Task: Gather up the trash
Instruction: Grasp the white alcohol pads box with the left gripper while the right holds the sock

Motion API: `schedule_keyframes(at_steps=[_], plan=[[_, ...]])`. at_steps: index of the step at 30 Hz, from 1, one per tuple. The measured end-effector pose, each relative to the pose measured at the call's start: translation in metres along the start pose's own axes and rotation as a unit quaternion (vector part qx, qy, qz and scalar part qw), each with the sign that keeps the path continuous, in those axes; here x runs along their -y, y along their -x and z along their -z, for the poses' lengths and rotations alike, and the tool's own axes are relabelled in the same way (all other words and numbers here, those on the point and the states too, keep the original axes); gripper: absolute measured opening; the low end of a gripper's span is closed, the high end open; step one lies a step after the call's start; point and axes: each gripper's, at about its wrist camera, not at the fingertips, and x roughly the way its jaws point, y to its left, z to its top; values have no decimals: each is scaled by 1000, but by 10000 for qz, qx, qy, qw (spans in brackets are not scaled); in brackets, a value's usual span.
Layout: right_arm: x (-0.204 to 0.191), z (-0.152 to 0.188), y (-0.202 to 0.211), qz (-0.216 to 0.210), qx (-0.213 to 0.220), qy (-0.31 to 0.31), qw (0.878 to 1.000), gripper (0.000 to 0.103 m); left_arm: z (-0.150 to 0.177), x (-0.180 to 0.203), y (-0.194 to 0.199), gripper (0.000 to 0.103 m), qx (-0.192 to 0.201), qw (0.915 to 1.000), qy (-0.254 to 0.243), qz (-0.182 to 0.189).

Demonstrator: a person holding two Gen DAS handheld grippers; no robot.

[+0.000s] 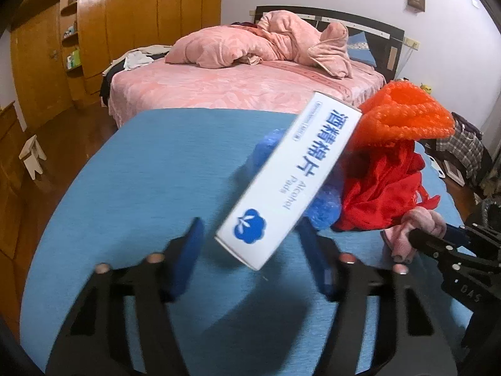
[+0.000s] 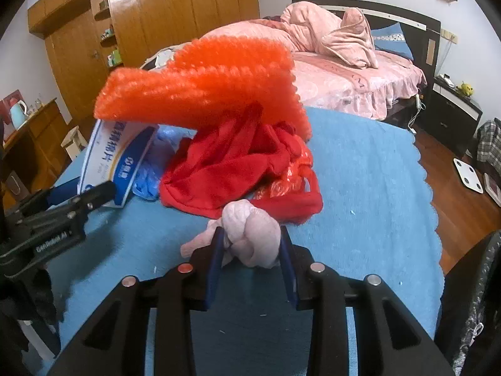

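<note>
A white alcohol-pad box (image 1: 281,181) leans tilted on the blue table cloth (image 1: 141,188), its lower end between my left gripper's (image 1: 250,224) fingers. A gap shows beside the left finger (image 1: 191,250), so this gripper is open. Behind the box lie crumpled blue plastic (image 1: 322,206), a red cloth (image 1: 382,185) and orange bubble wrap (image 1: 407,116). My right gripper (image 2: 252,230) is shut on a knotted pink cloth bundle (image 2: 250,238) at the near edge of the red cloth (image 2: 231,169). The orange bubble wrap (image 2: 203,78) arches over the pile.
A bed with pink bedding (image 1: 250,81) stands just beyond the table. A wooden wardrobe (image 1: 125,15) and a white stool (image 1: 31,156) are at the left. A red plastic bag (image 2: 291,172) lies in the pile. A dark bin-like thing (image 2: 479,297) sits at the table's right edge.
</note>
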Motion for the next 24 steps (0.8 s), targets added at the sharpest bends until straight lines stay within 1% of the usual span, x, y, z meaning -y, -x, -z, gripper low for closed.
schedule_keyframes(at_steps=[1,5,8,11,15,19,22,24], plan=[[0,1,0,5,-4,-8,10000,34,0,1,1,48,25,10000,-18,10],[-1,3,1,25,4,8,10000,34,3,7,6,40,110,9999,-51,41],[0,5,6,14,10,-1,10000,34,8,11,15,36,166,9998,43,47],[2,8,12,-12,15,-22,10000,34,20,15,30,35,195,9997,162,-41],[2,18,19,-48,-33,-9,10000,34,31,22,47,34,235,9994,228,-145],[4,24,20,-51,-81,-15,10000,34,38,28,51,34,147,9997,157,-105],[7,23,21,-51,-86,-30,9999,34,35,27,47,37,105,9998,171,-56],[10,22,22,-39,-81,-41,10000,34,32,26,43,45,66,9998,184,-27]])
